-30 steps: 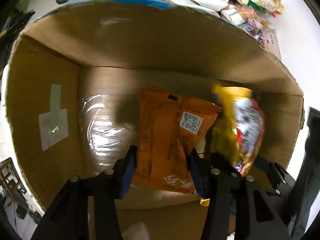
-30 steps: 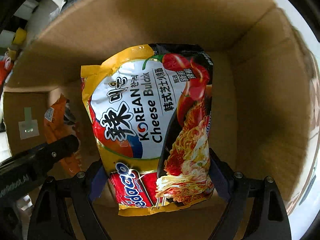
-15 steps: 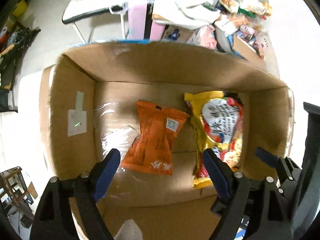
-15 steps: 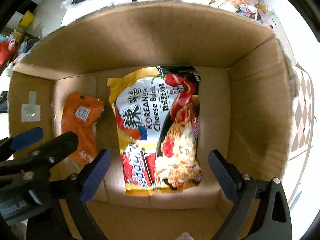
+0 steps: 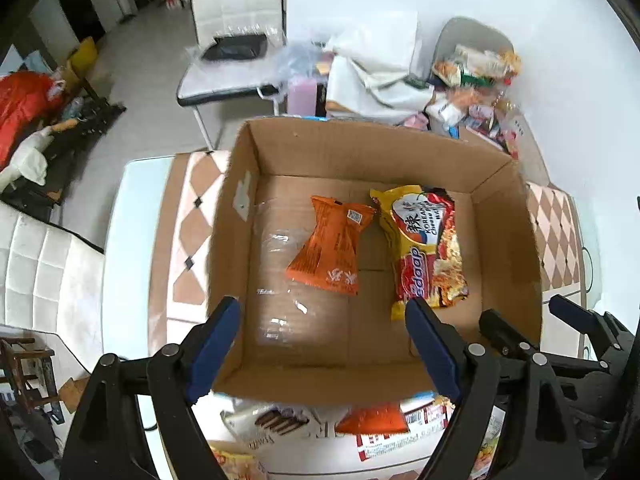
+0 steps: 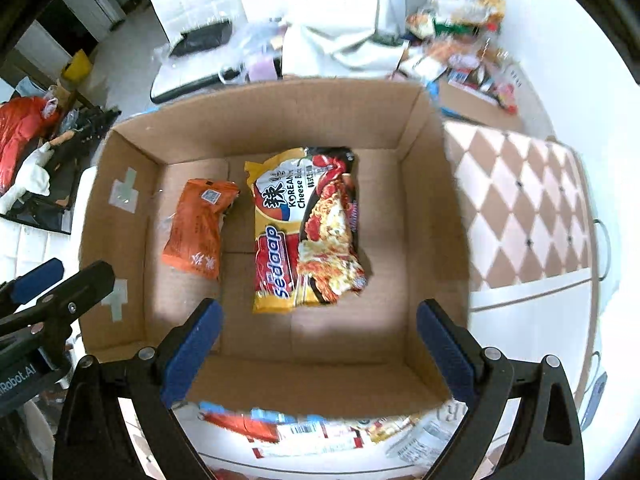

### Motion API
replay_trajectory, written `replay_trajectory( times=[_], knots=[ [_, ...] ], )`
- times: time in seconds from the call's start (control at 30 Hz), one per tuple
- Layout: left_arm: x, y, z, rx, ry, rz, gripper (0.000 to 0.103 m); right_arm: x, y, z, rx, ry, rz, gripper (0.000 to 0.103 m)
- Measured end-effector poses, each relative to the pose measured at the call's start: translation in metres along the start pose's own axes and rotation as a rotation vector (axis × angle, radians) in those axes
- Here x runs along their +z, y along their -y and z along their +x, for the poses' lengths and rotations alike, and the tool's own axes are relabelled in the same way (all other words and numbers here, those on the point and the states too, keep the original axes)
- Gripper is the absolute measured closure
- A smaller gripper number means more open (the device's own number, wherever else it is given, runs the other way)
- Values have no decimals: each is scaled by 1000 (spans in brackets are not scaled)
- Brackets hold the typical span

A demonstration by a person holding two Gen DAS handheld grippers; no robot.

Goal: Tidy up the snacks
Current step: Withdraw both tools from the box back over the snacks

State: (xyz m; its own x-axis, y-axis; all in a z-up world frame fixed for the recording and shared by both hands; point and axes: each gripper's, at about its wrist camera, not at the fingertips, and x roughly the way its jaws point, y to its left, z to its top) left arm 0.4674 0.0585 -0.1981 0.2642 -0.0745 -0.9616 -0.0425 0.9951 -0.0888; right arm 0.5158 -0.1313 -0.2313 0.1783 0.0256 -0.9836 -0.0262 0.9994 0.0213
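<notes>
Left gripper and right gripper gape empty above box; bench packets look light, crinkly, slippery: pinch sealed edge.

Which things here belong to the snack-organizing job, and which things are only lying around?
Belong to the job:
cardboard box
orange snack packet
Korean cheese noodle pack
loose snack packs near the box
left gripper, open
right gripper, open

Just lying about:
white chair
red bag
checkered cloth
</notes>
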Motion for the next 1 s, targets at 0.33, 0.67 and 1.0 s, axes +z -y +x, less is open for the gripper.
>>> replay_trajectory(
  times=[0.33, 0.67, 1.0],
  knots=[
    [-45, 16, -63, 25, 137, 11, 19, -44, 6, -61, 20, 106, -11, 3],
    [-92, 21, -116, -3, 187, -16, 19, -92, 14, -118, 63, 178, -25, 3],
    [-173, 7, -88, 60, 46, -31, 19, -172, 54, -79, 175, -20, 55, 3]
  ],
)
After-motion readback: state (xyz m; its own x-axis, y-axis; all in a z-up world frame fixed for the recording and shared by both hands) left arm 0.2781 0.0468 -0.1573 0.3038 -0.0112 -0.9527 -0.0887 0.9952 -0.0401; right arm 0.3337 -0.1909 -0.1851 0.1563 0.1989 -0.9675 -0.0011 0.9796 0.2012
